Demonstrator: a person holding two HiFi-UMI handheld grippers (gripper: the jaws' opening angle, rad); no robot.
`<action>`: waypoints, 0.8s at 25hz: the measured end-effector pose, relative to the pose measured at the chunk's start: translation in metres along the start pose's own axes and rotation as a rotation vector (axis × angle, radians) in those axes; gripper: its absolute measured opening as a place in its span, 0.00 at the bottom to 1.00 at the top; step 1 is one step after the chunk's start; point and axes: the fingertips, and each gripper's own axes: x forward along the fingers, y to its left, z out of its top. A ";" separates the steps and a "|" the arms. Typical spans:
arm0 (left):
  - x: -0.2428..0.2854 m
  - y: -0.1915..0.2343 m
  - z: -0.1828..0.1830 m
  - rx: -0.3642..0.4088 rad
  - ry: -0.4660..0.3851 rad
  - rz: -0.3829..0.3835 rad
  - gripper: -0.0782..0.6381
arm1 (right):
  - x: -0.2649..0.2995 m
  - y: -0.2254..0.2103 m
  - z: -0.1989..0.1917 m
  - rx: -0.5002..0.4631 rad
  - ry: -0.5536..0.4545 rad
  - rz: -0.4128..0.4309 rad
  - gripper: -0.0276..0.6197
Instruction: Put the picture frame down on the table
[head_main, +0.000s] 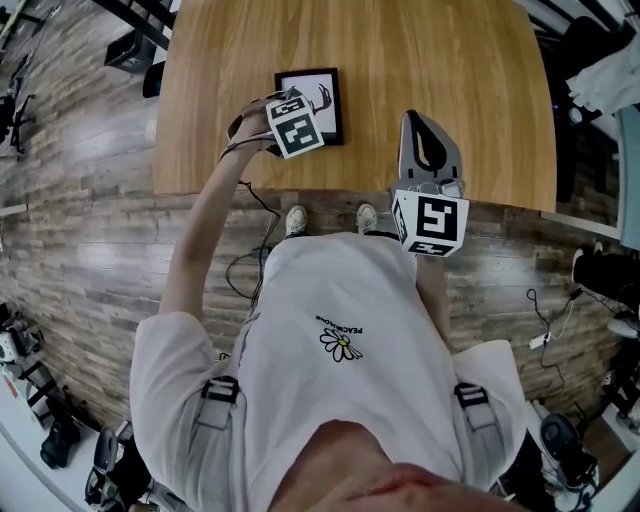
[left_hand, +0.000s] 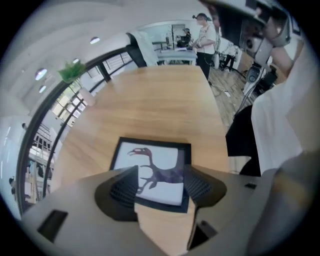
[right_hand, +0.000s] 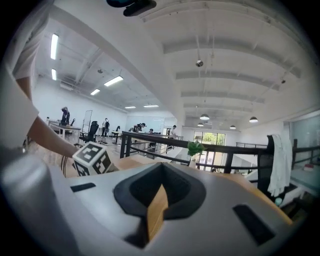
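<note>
The picture frame (head_main: 322, 88) is black with a white print of a dark bird-like figure. It lies flat on the wooden table (head_main: 440, 60) near the front edge. My left gripper (head_main: 297, 118) hovers over its near part. In the left gripper view the frame (left_hand: 155, 160) shows between and beyond the jaws of the left gripper (left_hand: 161, 172), which stand open, narrower than the frame and above it. My right gripper (head_main: 420, 120) rests to the right of the frame and apart from it. In its own view the right gripper (right_hand: 160, 185) is shut with nothing held.
The table's front edge (head_main: 300, 190) runs just under both grippers, with wood floor below it. A black railing (right_hand: 200, 152) with a small green plant (right_hand: 194, 147) borders the far side. People stand at distant desks (left_hand: 202, 30).
</note>
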 end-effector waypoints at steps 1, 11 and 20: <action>-0.018 0.012 0.010 -0.019 -0.059 0.063 0.45 | 0.004 0.001 0.009 -0.041 -0.015 0.003 0.06; -0.254 0.063 0.067 -0.407 -0.854 0.599 0.13 | 0.027 0.023 0.080 -0.114 -0.206 0.077 0.06; -0.337 0.023 0.019 -0.691 -1.236 0.984 0.13 | 0.023 0.036 0.093 -0.062 -0.244 0.091 0.06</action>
